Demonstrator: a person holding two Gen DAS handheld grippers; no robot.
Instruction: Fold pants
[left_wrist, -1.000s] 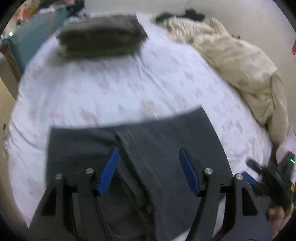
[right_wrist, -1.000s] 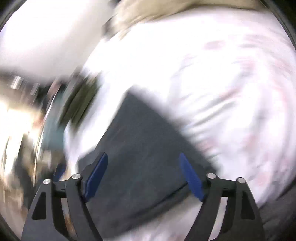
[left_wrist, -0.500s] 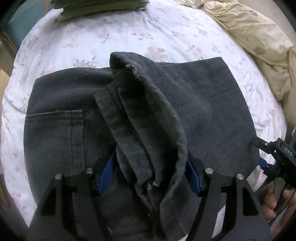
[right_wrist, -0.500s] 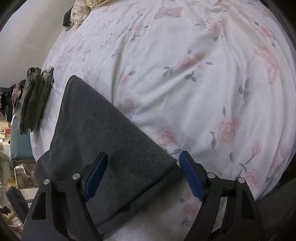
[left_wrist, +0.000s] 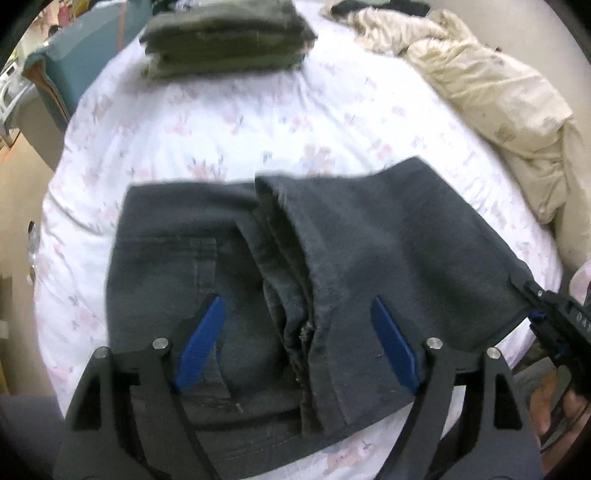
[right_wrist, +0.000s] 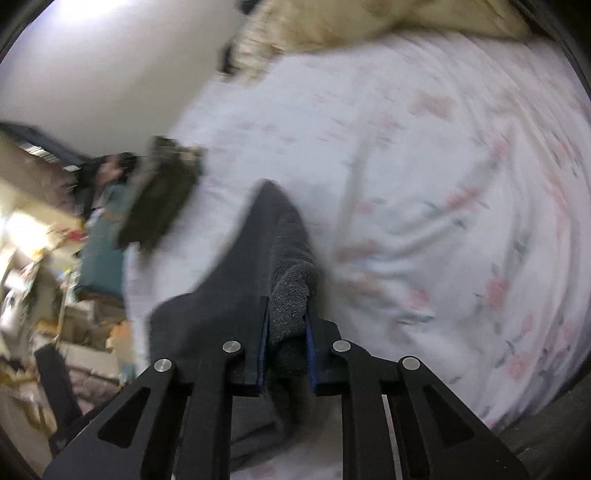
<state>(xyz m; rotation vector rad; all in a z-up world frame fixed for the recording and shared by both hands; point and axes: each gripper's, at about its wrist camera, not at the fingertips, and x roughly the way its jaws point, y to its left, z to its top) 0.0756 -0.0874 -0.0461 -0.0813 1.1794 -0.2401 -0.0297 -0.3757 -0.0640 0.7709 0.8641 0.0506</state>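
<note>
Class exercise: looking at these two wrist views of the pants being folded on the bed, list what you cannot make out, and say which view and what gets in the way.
- Left wrist view: the grey pants' near edge, hidden behind the open left gripper.
- Right wrist view: the cloth below the right gripper, hidden by its fingers shut on it.
- Right wrist view: the olive folded stack, motion-blurred.
- Left wrist view: the cream bedding, cut off by the lens rim.

Floral-sheeted bed (left_wrist: 258, 122): dark pants (left_wrist: 388, 236), olive stack (left_wrist: 225, 33), cream quilt (left_wrist: 491, 92).

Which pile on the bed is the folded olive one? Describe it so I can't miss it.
On the floral sheet, look to the far end beyond the dark grey pants. The olive stack sits there, neatly squared and flat, unlike the crumpled cream bedding beside it.
</note>
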